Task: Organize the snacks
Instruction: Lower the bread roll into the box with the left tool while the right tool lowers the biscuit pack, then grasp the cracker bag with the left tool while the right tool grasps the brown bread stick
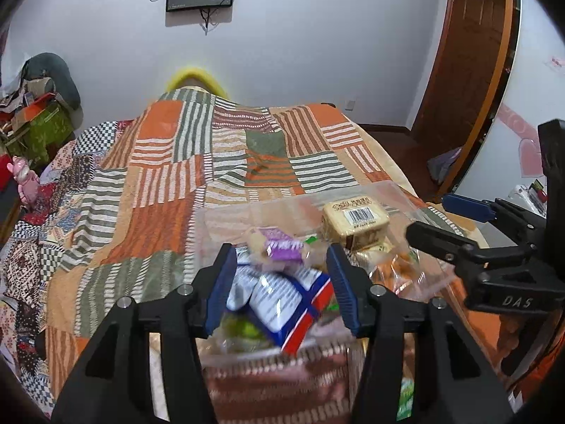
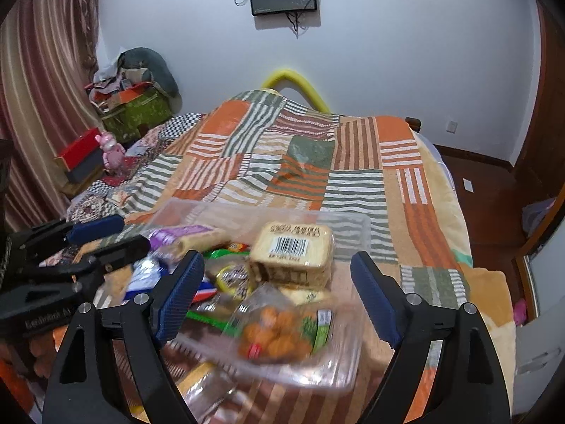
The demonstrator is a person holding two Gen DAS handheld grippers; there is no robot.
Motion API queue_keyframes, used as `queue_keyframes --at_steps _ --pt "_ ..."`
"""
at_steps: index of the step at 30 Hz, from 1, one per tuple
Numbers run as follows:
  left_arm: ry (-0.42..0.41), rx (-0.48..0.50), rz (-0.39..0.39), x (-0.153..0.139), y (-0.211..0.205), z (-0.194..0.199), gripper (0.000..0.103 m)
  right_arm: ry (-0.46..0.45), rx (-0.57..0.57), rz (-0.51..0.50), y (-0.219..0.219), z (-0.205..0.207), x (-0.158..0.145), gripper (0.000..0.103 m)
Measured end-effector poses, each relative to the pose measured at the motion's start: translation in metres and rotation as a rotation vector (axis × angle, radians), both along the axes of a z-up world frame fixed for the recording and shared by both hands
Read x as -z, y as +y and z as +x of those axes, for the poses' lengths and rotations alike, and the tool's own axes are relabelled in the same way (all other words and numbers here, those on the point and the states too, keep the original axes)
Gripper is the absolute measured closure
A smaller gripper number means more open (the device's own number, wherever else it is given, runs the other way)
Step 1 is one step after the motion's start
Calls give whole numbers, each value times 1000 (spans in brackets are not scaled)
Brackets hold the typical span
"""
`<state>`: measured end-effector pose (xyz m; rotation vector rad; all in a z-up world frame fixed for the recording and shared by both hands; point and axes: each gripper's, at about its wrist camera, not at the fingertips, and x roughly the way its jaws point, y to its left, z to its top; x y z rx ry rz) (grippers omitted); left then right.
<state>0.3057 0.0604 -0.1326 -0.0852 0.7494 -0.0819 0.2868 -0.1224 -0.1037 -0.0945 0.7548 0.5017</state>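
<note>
Over the clear bin (image 2: 356, 228) on the bed | left claw (image 1: 282, 284) released, straddling blue-white packet (image 1: 282, 300), pads apart from it | right claw (image 2: 279, 300) released above orange-snack bag (image 2: 279, 332) | centre on packet, clench gently, avoid crushing.

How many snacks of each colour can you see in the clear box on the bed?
Some are blurred or hidden, so this counts only the ones I can tell:
Purple packet: 1
Blue and white packet: 1
Cream cake pack with barcode: 1
Bag of orange balls: 1
Green wrapper: 1
Total: 5, all in the clear box.
</note>
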Motion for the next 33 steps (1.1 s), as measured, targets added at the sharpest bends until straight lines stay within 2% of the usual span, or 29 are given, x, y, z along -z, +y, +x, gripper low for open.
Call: queue_keyframes --at_steps 4,8,12,18,22,26,29,33 --pt "-12 -12 32 -4 11 -27 43 0 -11 11 -5 -17 -2 19" --pt "3 -38 67 3 27 -53 38 13 -26 16 -6 -33 3 18" --pt "51 -73 83 24 45 -73 38 9 -26 -27 -4 -47 12 14" --pt "131 -127 63 61 73 -88 38 100 -27 -20 2 -60 38 12" --pt "171 -149 56 82 90 -79 38 149 -34 -20 11 -64 51 12" --pt "166 -159 9 88 106 -60 37 174 -44 -30 20 -67 59 12" --pt "165 -160 -32 91 119 -38 33 179 -42 -35 23 -70 61 12" --pt "186 -188 -36 100 131 -8 33 191 -28 -37 21 -66 65 12"
